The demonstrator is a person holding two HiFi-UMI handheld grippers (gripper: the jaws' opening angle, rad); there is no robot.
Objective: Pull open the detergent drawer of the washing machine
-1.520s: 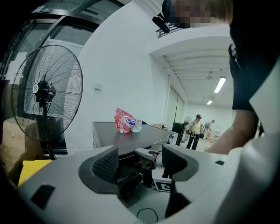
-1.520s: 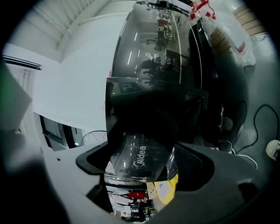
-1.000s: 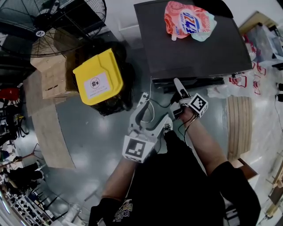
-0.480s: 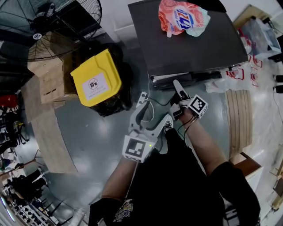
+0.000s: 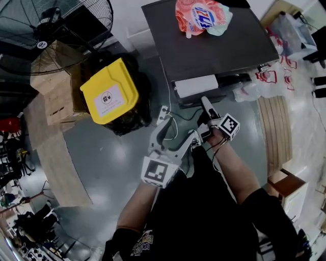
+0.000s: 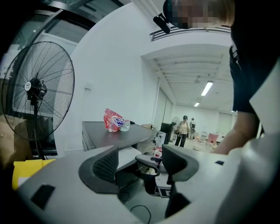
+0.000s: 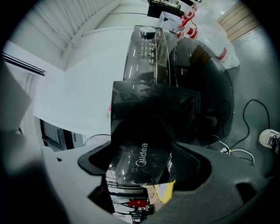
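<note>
Jutting from the washing machine (image 5: 219,48), the detergent drawer (image 5: 196,85) shows white-topped.

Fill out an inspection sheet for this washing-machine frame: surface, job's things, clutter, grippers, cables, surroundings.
Surface: grey glossy floor; dark washing machine top.
Job's things: drawer partly out, white tray showing.
Clutter: detergent pouch on the machine; yellow bin beside it.
Grippers: right gripper closing on the drawer front, which sits between its jaws; left gripper open, empty.
Cables: loose cable on the floor.
Surroundings: fan, wooden boards.
</note>
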